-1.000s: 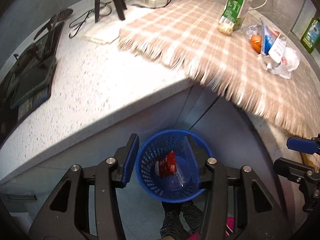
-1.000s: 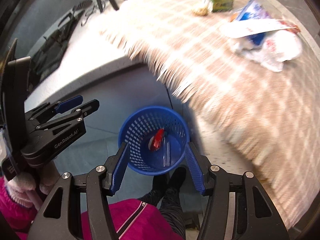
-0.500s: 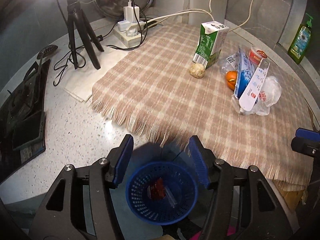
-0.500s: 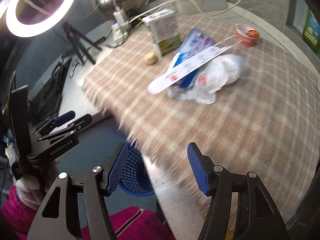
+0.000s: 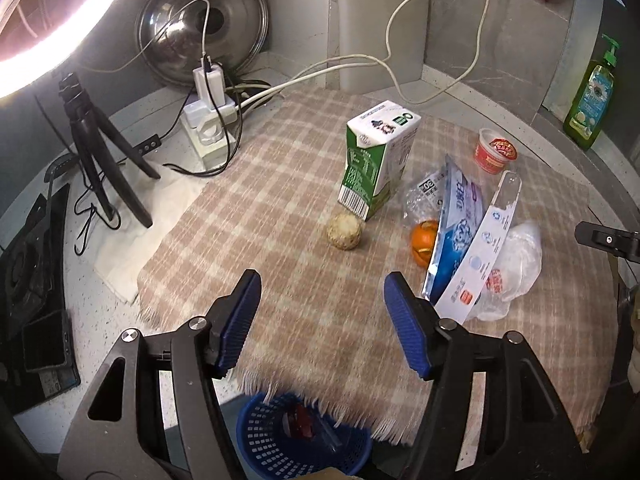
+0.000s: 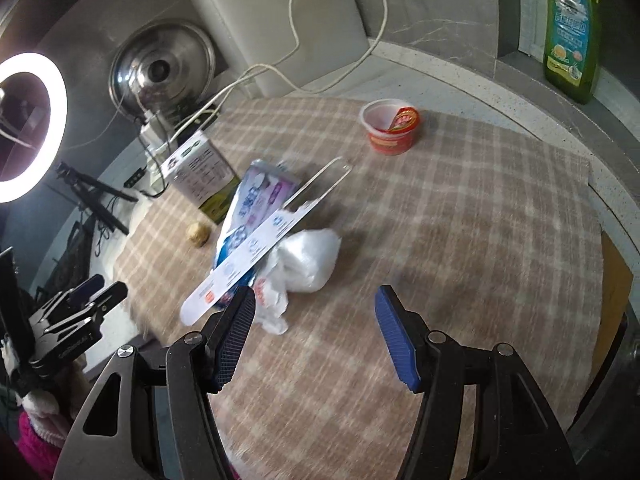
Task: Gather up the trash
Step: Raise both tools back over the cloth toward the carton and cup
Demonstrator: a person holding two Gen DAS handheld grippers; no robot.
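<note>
Both empty, left gripper (image 5: 322,322) and right gripper (image 6: 314,334) spread wide above the cloth (image 5: 280,216), carton (image 5: 376,160), wrappers (image 6: 256,216), cup (image 6: 390,126), bin (image 5: 300,444) below the bench (image 5: 100,320) edge.

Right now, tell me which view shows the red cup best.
The right wrist view: the red cup sits unobstructed and you see into its open top and peeled lid. The left wrist view shows it smaller, far off near the cloth's back edge.
</note>
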